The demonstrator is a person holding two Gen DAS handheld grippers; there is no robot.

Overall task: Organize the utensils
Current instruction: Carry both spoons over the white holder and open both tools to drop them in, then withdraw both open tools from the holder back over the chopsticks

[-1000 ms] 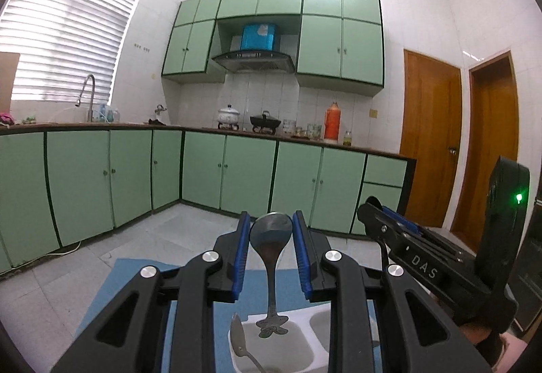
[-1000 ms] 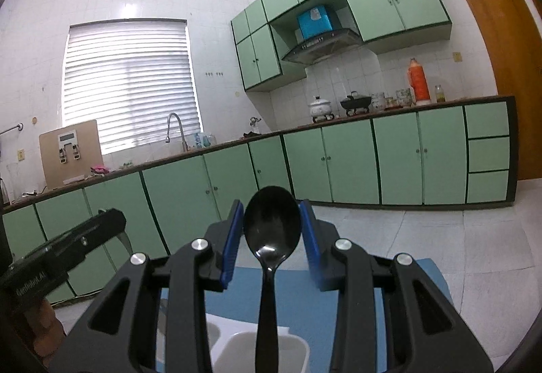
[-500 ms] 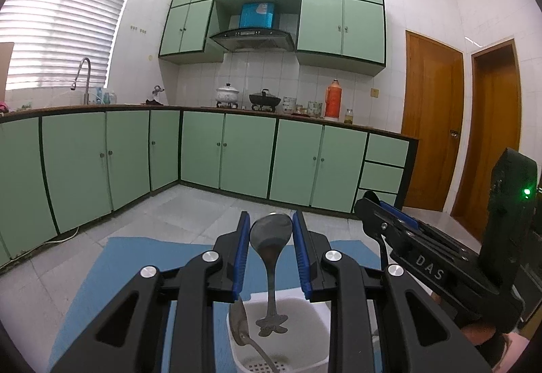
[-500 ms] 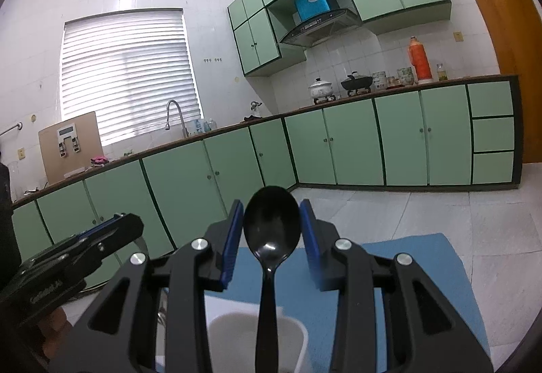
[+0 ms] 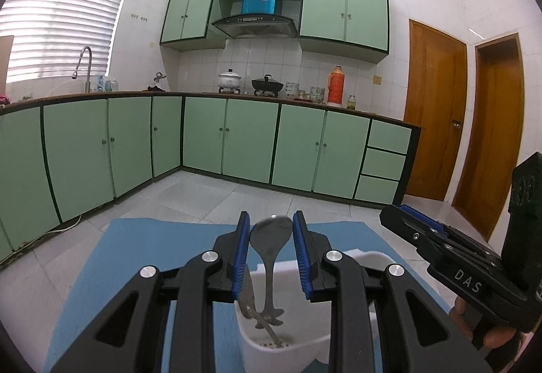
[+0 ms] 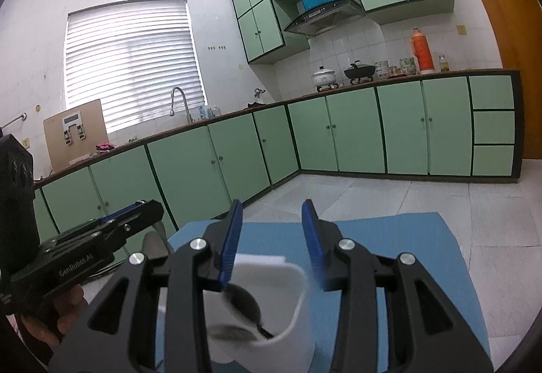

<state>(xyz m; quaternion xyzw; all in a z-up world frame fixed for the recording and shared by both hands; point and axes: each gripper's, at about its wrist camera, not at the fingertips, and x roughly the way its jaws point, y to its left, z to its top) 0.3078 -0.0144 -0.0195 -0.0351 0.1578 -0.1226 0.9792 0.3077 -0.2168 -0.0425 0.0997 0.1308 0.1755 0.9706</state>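
Observation:
In the left wrist view, my left gripper (image 5: pixel 271 234) is shut on a silver spoon (image 5: pixel 269 251), bowl up, its handle hanging into a white utensil holder (image 5: pixel 288 349) where another silver utensil (image 5: pixel 249 295) leans. My right gripper shows at the right of that view (image 5: pixel 399 220). In the right wrist view, my right gripper (image 6: pixel 271 224) is open and empty above the white holder (image 6: pixel 291 308). A black spoon (image 6: pixel 242 303) lies inside that compartment. My left gripper shows at the left of that view (image 6: pixel 149 207).
The holder stands on a blue mat (image 5: pixel 142 264) on a grey surface. Green kitchen cabinets (image 5: pixel 250 143) and a counter with pots run behind. Wooden doors (image 5: pixel 437 112) are at the right.
My right gripper opened and the black spoon dropped into the holder. My left gripper moved lower over the holder with the silver spoon still in it.

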